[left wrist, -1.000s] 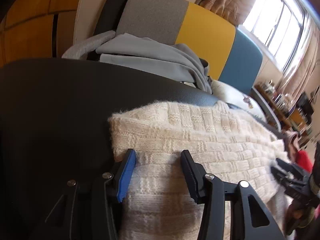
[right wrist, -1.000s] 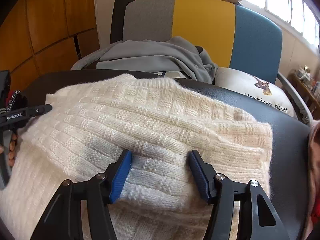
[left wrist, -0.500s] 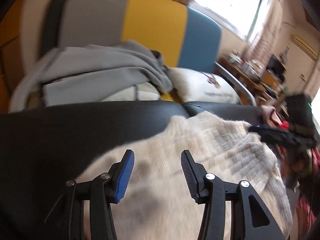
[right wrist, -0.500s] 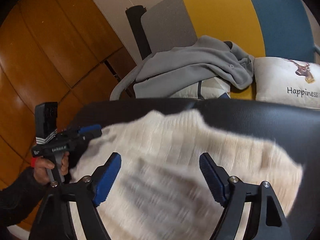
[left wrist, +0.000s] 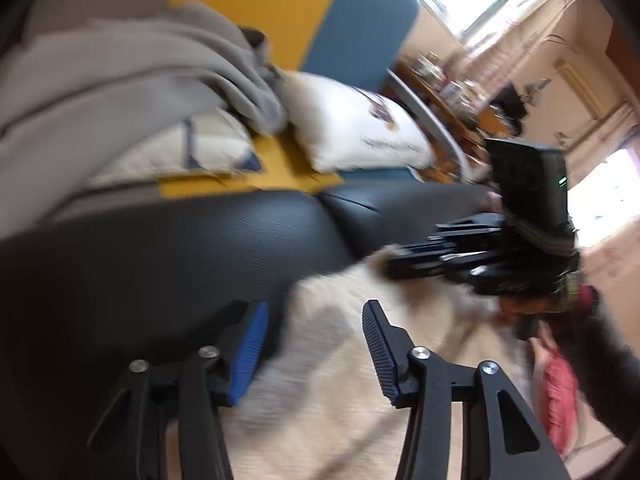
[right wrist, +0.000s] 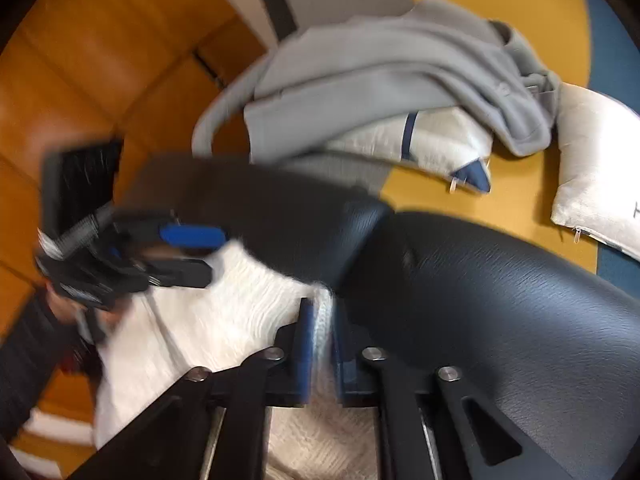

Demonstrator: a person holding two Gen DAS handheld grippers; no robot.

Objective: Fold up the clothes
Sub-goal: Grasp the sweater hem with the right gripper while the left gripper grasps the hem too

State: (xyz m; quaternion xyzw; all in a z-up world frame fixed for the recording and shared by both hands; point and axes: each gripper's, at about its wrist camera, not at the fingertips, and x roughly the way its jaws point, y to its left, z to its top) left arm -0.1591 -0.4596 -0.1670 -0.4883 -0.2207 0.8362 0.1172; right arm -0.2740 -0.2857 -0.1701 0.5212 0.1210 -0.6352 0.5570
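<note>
Right gripper (right wrist: 320, 344) clamped on sweater (right wrist: 224, 320) edge, left gripper (left wrist: 312, 344) closing over knit, unpinched; needed matching bites before lifting.

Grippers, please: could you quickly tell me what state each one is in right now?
Left gripper: jaws closing, cream sweater between them, not yet pinched.
Right gripper: closed on the sweater's edge.

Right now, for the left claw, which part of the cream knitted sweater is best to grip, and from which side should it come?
Probably the near-left edge of the cream sweater, where it ends against the bare black cushion. The left claw, closing but not yet pressing, already straddles that edge from above. The right claw pinches the opposite corner.
</note>
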